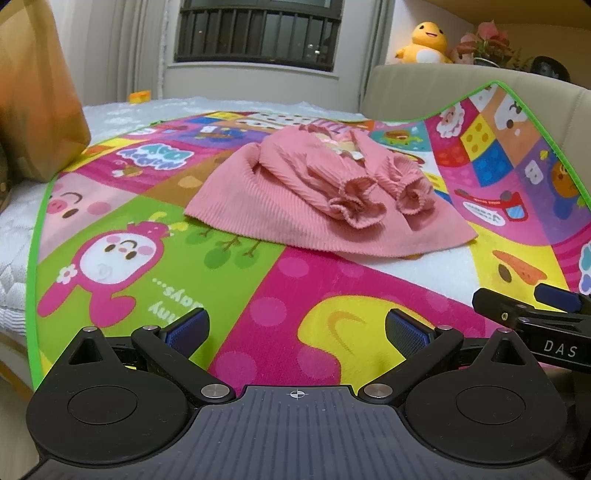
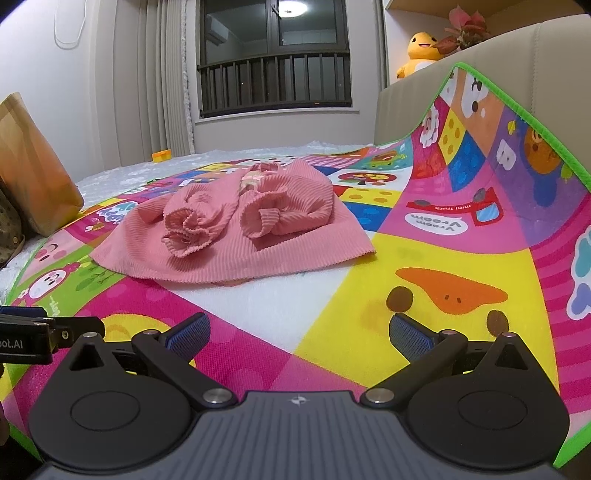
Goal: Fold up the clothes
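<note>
Left wrist view. The left claw (image 1: 297,332) hovers low over the play mat (image 1: 258,295) spread on the bed (image 1: 14,258), its two blue-padded fingers (image 1: 186,332) spread wide with nothing between them. The pink ribbed garment (image 1: 258,214) lies ahead near the middle of the mat, well apart from the claw. Both sleeves are already laid inward across the body, their ruffled cuffs (image 1: 354,208) meeting near the centre; the hem faces the claw and the collar points towards the window (image 1: 258,33). The right claw's tip (image 1: 532,310) enters at the right edge, level with the left one.

Right wrist view. The right claw (image 2: 299,334) is likewise released and empty, fingers parted above the mat (image 2: 369,314). The garment (image 2: 229,236) lies ahead and slightly to the left, not touched by either claw. The mat's right side climbs the padded headboard (image 2: 406,103). The left claw (image 2: 44,332) shows at the left edge. A brown bag (image 2: 33,177) stands on the bed to the left, clear of the work.

Step in hand, as judged: sleeves folded in, lengthwise fold pending. The next move calls for both claws to advance to the hem, one at each corner, pinch through all layers of the soft ribbed cloth, and carry the hem up towards the collar without dislodging the loose cuffs.
</note>
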Motion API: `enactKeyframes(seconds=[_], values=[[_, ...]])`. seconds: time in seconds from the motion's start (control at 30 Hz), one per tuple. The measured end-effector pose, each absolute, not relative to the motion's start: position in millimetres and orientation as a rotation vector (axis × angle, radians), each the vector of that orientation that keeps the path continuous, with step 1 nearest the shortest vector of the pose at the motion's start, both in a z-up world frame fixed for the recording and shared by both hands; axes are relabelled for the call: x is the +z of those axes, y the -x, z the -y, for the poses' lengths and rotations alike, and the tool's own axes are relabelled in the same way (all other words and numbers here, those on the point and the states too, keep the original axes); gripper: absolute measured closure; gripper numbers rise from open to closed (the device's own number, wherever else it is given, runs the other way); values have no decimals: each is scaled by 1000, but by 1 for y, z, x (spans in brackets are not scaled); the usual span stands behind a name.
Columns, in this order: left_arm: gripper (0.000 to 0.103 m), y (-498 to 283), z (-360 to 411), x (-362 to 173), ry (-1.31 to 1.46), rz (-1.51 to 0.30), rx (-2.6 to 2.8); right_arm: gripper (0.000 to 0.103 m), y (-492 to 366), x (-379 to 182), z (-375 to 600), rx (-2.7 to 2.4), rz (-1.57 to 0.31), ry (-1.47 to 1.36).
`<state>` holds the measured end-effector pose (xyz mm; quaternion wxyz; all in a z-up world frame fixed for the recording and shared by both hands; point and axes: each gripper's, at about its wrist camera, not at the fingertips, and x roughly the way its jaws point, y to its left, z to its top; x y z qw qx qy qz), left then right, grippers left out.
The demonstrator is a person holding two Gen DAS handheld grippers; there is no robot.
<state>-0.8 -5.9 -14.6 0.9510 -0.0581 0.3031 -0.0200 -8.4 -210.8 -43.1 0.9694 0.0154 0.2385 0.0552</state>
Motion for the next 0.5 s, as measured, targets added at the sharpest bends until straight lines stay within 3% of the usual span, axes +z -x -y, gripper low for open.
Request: enactKeyframes(seconds=[0.5], values=[[0,1,6,-15,117,-623,-45,0,9,-43,210,113,-485,-30]])
